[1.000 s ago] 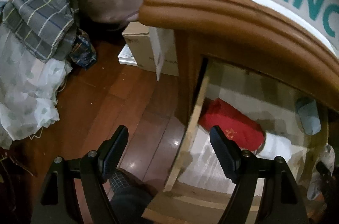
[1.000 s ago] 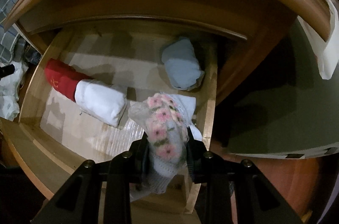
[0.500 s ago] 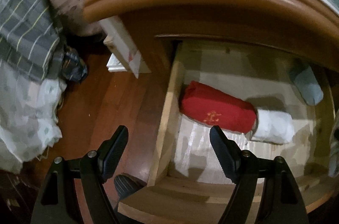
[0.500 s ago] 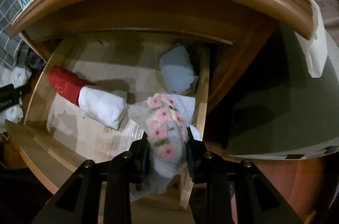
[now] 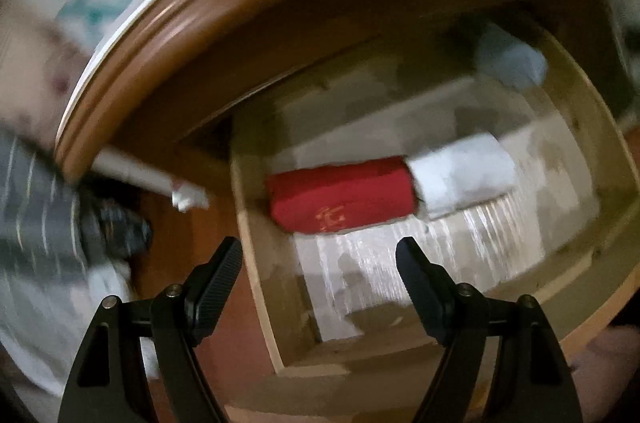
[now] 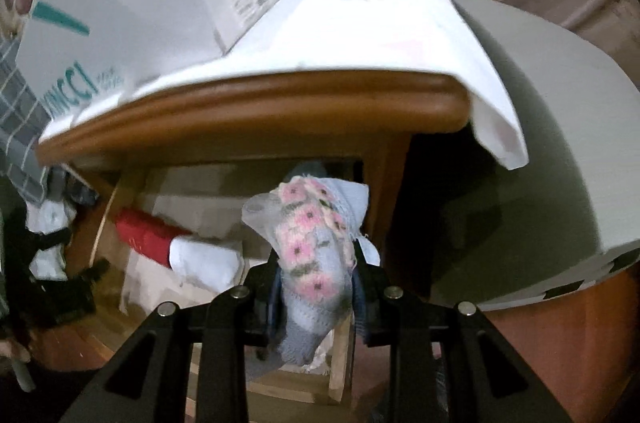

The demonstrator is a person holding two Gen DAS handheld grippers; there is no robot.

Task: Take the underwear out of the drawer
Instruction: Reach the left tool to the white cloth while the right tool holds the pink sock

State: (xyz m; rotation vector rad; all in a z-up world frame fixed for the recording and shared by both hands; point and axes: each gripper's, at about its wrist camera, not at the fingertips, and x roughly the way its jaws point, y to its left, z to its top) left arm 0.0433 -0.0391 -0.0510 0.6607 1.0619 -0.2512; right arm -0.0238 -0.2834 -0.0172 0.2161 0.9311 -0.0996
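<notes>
Right wrist: right claw [image 6: 314, 287] pinches floral underwear [image 6: 312, 251].
Left claw [image 5: 320, 265] spread, empty, above the open drawer [image 5: 592, 159].

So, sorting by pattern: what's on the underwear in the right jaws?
Pink flowers on pale blue underwear, clearest in the right wrist view.

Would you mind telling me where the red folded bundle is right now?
In the left wrist view the red bundle lies in the open drawer near its left wall, its right end against the white roll.

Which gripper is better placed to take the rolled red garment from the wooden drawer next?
Left. The left gripper is open and empty just before the rolled red garment; the right gripper is clamped on floral underwear.
</notes>
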